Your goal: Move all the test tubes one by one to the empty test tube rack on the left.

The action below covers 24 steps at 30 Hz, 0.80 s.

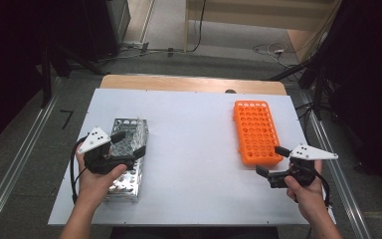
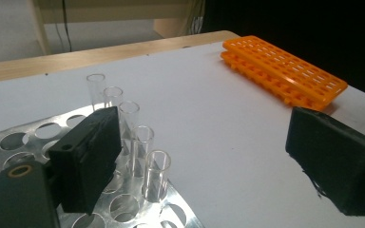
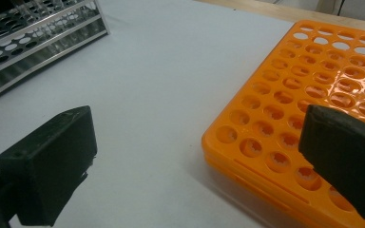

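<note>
Left tool (image 1: 129, 144): jaws wide apart and holding nothing, poised over the near end of the metal rack (image 1: 125, 164). In the left gripper view, one jaw stands just beside a row of five clear glass tubes (image 2: 139, 145) that sit upright in the rack's holes; no pad presses on any tube.

Right tool (image 1: 271, 160): jaws likewise spread wide and empty, held at the near corner of the orange rack (image 1: 256, 130), one jaw above its front holes, the other over bare table (image 1: 194, 124).

Progress, as judged from the layout: the work in hand appears to be moving tubes from the metal rack to the orange one. The tubes seen stand in the metal rack at the table's left, and every orange hole in sight is empty, so the transfer seems barely begun. Grasping, carrying across and seating each tube remain.
</note>
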Each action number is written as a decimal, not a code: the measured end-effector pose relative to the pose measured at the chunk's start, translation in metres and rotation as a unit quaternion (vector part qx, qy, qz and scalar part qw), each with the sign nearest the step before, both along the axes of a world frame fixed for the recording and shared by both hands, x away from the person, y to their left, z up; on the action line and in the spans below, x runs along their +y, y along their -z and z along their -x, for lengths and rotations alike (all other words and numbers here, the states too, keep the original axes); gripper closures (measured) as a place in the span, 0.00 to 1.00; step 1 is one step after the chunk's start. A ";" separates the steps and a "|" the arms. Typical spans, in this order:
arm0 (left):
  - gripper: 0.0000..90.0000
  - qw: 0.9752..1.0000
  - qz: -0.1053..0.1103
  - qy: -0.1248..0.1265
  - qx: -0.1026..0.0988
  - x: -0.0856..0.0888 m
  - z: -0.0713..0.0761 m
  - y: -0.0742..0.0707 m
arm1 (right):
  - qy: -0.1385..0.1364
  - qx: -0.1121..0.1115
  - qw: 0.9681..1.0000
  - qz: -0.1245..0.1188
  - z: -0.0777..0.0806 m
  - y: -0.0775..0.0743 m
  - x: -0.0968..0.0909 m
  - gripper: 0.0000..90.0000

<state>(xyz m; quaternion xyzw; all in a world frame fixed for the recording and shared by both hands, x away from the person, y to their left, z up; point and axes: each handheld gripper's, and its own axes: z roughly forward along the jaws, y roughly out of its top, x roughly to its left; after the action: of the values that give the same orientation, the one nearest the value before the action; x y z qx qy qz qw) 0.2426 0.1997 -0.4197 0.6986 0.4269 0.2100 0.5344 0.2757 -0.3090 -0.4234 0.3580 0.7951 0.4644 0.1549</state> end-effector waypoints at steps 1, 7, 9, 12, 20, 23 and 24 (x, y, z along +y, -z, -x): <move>0.09 1.000 -0.001 0.002 -0.001 0.000 0.000 0.000 | 0.000 0.000 1.000 0.000 0.000 0.000 0.000 0.00; 0.00 1.000 0.009 0.011 -0.004 0.005 0.005 0.000 | -0.002 -0.003 1.000 -0.001 0.000 0.002 -0.001 0.00; 0.00 1.000 0.011 0.010 -0.005 0.008 0.007 0.001 | -0.001 -0.002 1.000 -0.002 -0.001 0.002 -0.002 0.00; 0.00 1.000 0.015 0.007 -0.007 0.012 0.010 0.002 | 0.000 -0.004 1.000 -0.004 -0.001 0.003 -0.004 0.00; 0.00 1.000 0.014 0.000 -0.014 0.022 0.021 0.004 | 0.001 -0.007 1.000 -0.004 -0.002 0.005 -0.007 0.00; 0.00 1.000 0.012 -0.003 -0.015 0.027 0.026 0.004 | 0.003 -0.008 1.000 -0.004 -0.002 0.007 -0.009 0.00; 0.00 1.000 0.013 -0.004 -0.017 0.029 0.027 0.005 | 0.004 -0.008 1.000 -0.005 -0.003 0.007 -0.010 0.00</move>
<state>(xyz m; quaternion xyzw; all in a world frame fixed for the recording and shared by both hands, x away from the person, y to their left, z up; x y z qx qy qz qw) 0.2153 0.2285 -0.4244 0.6862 0.4233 0.2186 0.5497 0.2783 -0.3190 -0.4308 0.3583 0.7901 0.4705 0.1611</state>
